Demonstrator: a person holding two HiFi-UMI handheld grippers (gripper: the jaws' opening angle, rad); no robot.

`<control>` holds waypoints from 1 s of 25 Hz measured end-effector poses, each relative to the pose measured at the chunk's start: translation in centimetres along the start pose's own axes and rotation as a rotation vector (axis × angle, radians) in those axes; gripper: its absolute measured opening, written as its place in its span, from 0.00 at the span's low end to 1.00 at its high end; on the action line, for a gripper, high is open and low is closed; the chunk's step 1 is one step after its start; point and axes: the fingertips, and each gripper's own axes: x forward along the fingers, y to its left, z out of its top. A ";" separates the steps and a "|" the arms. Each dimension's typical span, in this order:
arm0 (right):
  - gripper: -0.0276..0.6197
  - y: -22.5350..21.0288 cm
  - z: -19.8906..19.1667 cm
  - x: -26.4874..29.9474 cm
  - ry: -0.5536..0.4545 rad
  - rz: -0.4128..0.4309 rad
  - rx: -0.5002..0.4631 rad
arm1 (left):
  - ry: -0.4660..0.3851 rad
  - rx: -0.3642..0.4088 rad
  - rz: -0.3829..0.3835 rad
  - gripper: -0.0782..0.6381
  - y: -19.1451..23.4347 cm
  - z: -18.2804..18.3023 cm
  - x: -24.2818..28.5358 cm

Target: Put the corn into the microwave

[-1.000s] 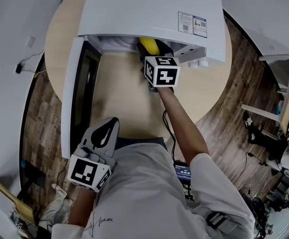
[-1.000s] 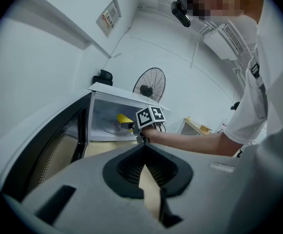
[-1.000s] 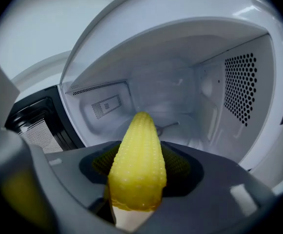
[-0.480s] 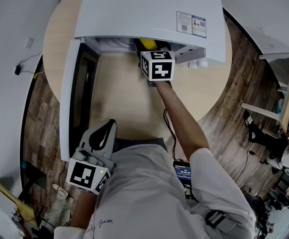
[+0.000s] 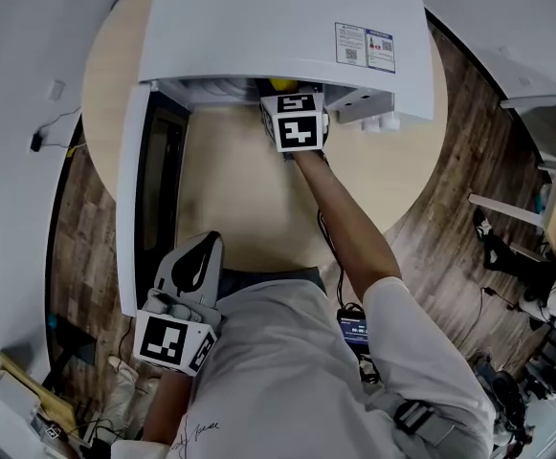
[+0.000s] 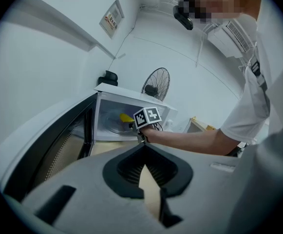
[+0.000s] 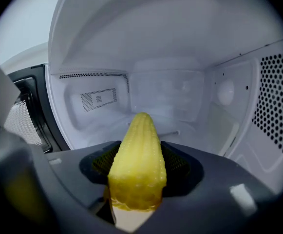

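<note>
The white microwave (image 5: 278, 22) stands on the round wooden table (image 5: 249, 199), its door (image 5: 132, 189) swung open to the left. My right gripper (image 5: 285, 98) reaches into the cavity mouth, shut on the yellow corn cob (image 5: 279, 85), of which only a sliver shows under the top edge. In the right gripper view the corn (image 7: 137, 165) sits lengthwise between the jaws, tip pointing at the white back wall (image 7: 165, 91). From the left gripper view, the corn (image 6: 126, 117) shows inside the microwave (image 6: 112, 112). My left gripper (image 5: 218, 237) hangs shut and empty near the person's body.
The open door's dark window (image 6: 58, 145) stands along the left side. A perforated vent wall (image 7: 277, 101) lines the cavity's right side. A standing fan (image 6: 156, 84) is behind the microwave. Wooden floor with cables and a chair (image 5: 507, 256) surrounds the table.
My right gripper has moved further into the microwave's mouth with the corn, so less of the cob shows in the head view. The left gripper has stayed in place.
</note>
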 end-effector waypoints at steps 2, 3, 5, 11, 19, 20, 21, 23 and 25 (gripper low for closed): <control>0.45 -0.2 0.1 0.3 -0.001 -0.010 -0.019 | 0.003 0.004 -0.001 0.10 -0.1 -0.1 0.0; 0.45 -0.2 0.1 0.4 0.002 -0.012 -0.028 | 0.005 0.004 0.000 0.10 -0.1 -0.1 0.0; 0.45 -0.3 -0.1 0.8 0.012 -0.018 -0.043 | 0.008 0.000 0.002 0.10 0.0 -0.2 0.0; 0.45 -0.9 0.2 1.4 0.010 -0.052 -0.100 | 0.013 -0.001 0.013 0.10 0.3 -0.3 0.0; 0.45 -1.2 0.3 2.6 0.020 -0.073 -0.144 | 0.024 -0.002 0.016 0.10 0.4 -0.6 0.1; 0.45 -1.3 0.3 2.7 0.021 -0.077 -0.151 | 0.025 -0.001 0.017 0.10 0.4 -0.7 0.0; 0.45 -1.3 0.3 2.8 0.022 -0.084 -0.158 | 0.026 -0.001 0.017 0.10 0.4 -0.7 0.0; 0.45 -1.4 0.4 2.9 0.022 -0.099 -0.170 | 0.026 -0.003 0.018 0.10 0.5 -0.6 -0.1; 0.45 -1.6 0.5 2.9 0.023 -0.110 -0.176 | 0.026 -0.004 0.019 0.10 0.5 -0.6 -0.1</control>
